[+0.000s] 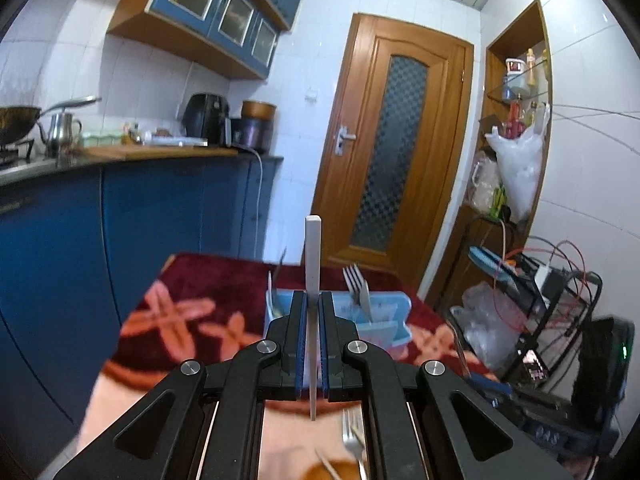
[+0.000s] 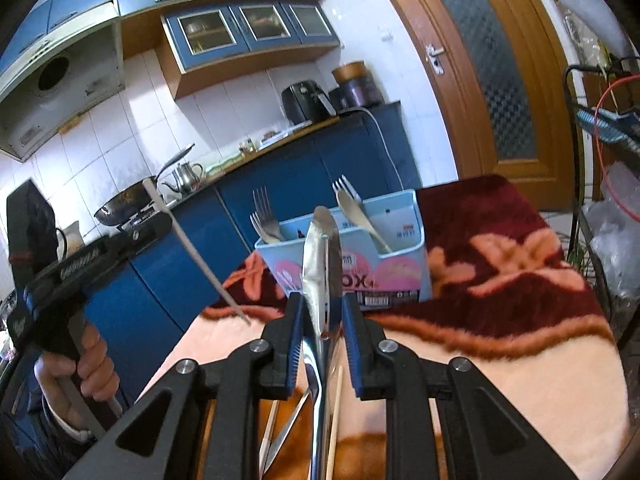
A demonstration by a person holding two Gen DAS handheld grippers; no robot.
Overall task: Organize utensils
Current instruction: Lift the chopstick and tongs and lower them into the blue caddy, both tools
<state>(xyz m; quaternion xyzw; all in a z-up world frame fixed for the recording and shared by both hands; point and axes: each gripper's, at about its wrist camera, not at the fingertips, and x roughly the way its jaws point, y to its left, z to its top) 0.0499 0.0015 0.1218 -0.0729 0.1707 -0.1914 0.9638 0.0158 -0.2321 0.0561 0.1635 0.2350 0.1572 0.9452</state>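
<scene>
Left wrist view
Left gripper (image 1: 313, 332): clamped tight on a white chopstick (image 1: 312, 256), held upright, thick end up, thin tip hanging below the jaws.
Holder (image 1: 390, 320): pale blue box straight ahead on the red patterned blanket (image 1: 192, 300), forks (image 1: 356, 284) standing in its right compartment, another handle in the left.
Near edge: one loose fork (image 1: 352, 436) lying on the blanket below the gripper, beside a thin stick.

Right wrist view
Right gripper (image 2: 320, 328): closed narrow on a metal spoon (image 2: 320, 264), bowl up and pointing toward the holder (image 2: 344, 268).
Holder contents: forks (image 2: 264, 220) on the left, a spoon and fork on the right.
Other hand: at far left, carrying the left gripper (image 2: 156, 224) with the chopstick (image 2: 200, 256) slanting down.

Step in hand: likely carrying both pieces, lifted clear of the blanket, toward the holder.
Next move: probably matching each piece to its compartment, tipping it handle-down over the opening, then easing the jaws apart.
</scene>
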